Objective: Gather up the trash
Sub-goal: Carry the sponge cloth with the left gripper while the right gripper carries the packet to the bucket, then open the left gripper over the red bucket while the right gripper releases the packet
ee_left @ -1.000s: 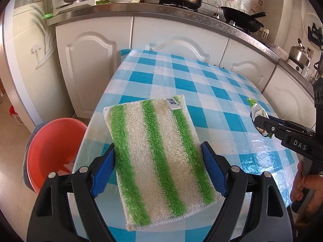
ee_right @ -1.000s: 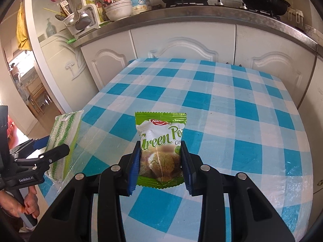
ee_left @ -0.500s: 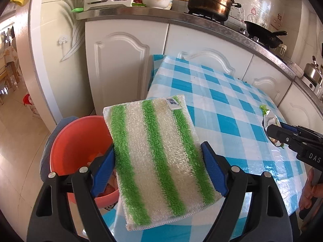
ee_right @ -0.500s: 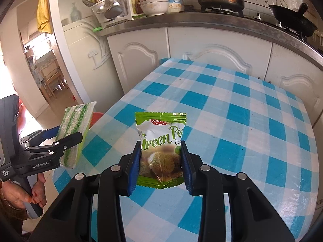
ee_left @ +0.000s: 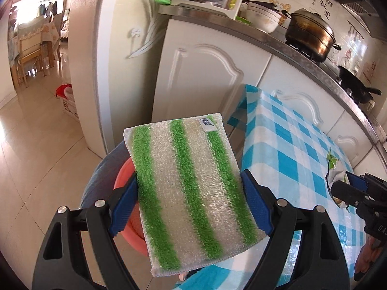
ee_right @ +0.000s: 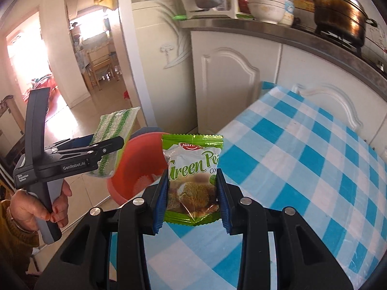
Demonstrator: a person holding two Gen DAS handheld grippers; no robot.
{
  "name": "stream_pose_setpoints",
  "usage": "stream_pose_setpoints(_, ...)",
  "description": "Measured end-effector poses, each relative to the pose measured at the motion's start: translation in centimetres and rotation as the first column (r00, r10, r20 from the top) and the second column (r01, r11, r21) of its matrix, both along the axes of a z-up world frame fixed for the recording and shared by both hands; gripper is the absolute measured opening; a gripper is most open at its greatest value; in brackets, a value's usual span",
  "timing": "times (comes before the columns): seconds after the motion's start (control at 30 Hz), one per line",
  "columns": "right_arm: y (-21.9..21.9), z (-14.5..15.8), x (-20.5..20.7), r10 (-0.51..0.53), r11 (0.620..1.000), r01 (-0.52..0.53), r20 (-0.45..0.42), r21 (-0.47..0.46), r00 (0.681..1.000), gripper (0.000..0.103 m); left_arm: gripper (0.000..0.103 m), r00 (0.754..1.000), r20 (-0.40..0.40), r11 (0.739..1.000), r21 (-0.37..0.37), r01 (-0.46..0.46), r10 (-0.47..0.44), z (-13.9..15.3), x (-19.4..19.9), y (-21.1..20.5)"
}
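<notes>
Tabletop (ee_right: 302, 159): blue-and-white check cloth, filling the right side of both views, white cabinets behind it.
Red bucket (ee_right: 142, 159): on the floor just left of the tabletop's near corner, rim lined with a grey bag.
Left gripper (ee_left: 188, 203): jaws spread wide and clamped on both edges of the green-striped cloth (ee_left: 191, 186), held flat in the air over the bucket's rim.
Right gripper (ee_right: 192, 193): jaws pinching the lower half of the green pea snack packet (ee_right: 193, 174), upright, over the tabletop's near-left edge beside the bucket.
Hand (ee_right: 36, 207): wrapped around the left gripper's handle, far left.
</notes>
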State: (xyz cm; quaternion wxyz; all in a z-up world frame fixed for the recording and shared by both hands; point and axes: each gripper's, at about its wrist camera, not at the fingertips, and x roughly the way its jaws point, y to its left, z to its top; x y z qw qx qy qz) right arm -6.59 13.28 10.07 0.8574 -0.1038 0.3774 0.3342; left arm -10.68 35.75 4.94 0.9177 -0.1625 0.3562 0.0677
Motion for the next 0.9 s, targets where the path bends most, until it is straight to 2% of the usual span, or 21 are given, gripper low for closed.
stream_pose_setpoints(0.13, 3.6, -0.9, 0.6, 0.076, 0.997, -0.076, -0.021, -0.012, 0.997, 0.038, 0.082, 0.999, -0.018, 0.999, -0.015, -0.036, 0.036, -1.0, 0.5, 2.3)
stream_pose_setpoints(0.3, 6.7, -2.7, 1.6, 0.131, 0.991, -0.132, -0.061, -0.024, 0.99, 0.038, 0.083, 0.997, -0.066, 0.995, -0.089, -0.042, 0.037, -3.5, 1.7, 4.0)
stream_pose_setpoints(0.4, 8.0, -3.7, 2.3, 0.149, 0.988, -0.151, -0.085, -0.023, 0.985, 0.04, 0.084, 0.996, -0.082, 0.994, -0.102, -0.039, 0.03, -4.8, 2.5, 4.2)
stream_pose_setpoints(0.47, 8.7, -4.5, 2.8, 0.165, 0.985, -0.17, -0.111, -0.028, 0.98, 0.048, 0.088, 0.994, -0.103, 0.993, -0.11, -0.033, 0.021, -5.8, 3.1, 4.2)
stream_pose_setpoints(0.5, 8.9, -4.6, 2.9, 0.16, 0.986, -0.164, -0.106, -0.03, 0.981, 0.063, 0.088, 0.992, -0.124, 0.993, -0.107, -0.04, 0.026, -6.4, 3.4, 4.3)
stream_pose_setpoints(0.53, 8.9, -4.7, 3.0, 0.148, 0.988, -0.151, -0.091, -0.035, 0.985, 0.07, 0.089, 0.988, -0.148, 0.993, -0.109, -0.052, 0.036, -7.0, 3.8, 4.4)
stream_pose_setpoints(0.67, 7.8, -4.5, 3.2, 0.114, 0.993, -0.114, -0.076, 0.003, 0.991, 0.075, 0.09, 0.969, -0.242, 0.991, -0.107, -0.082, 0.054, -9.1, 4.4, 4.8)
stream_pose_setpoints(0.7, 7.3, -4.4, 3.3, 0.101, 0.995, -0.1, -0.074, 0.012, 0.992, 0.08, 0.09, 0.968, -0.244, 0.992, -0.096, -0.082, 0.057, -9.2, 4.4, 4.7)
stream_pose_setpoints(0.9, 3.6, -3.4, 4.0, -0.014, 0.997, 0.018, -0.061, 0.078, 0.998, 0.086, 0.091, 0.976, -0.214, 0.997, -0.067, -0.04, 0.025, -9.0, 4.5, 4.0)
